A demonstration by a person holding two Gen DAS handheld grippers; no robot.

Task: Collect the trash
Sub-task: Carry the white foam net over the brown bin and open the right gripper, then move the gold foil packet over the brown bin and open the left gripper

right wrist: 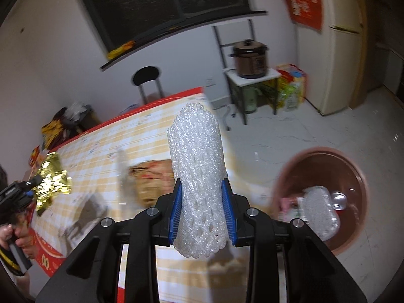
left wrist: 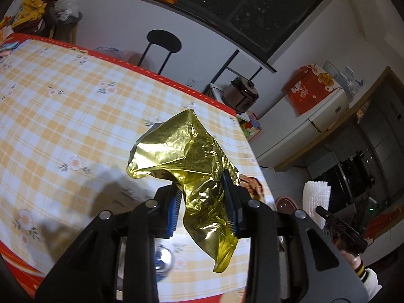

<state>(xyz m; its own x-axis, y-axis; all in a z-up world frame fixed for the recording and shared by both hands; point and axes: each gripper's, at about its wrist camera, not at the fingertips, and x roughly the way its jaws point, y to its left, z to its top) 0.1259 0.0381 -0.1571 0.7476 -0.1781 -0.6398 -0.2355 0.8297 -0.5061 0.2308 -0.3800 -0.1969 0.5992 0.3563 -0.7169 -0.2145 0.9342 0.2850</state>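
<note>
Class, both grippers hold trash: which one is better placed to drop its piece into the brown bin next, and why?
Probably the right gripper: its white foam net hangs beside the brown bin on the floor. The left gripper holds its gold foil over the table.

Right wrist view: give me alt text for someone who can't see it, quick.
The right gripper is shut on a white foam net sleeve, held above the edge of a yellow-checked table. On the floor to the right stands a brown bin with trash inside. At far left, the left gripper holds crumpled gold foil.
</note>
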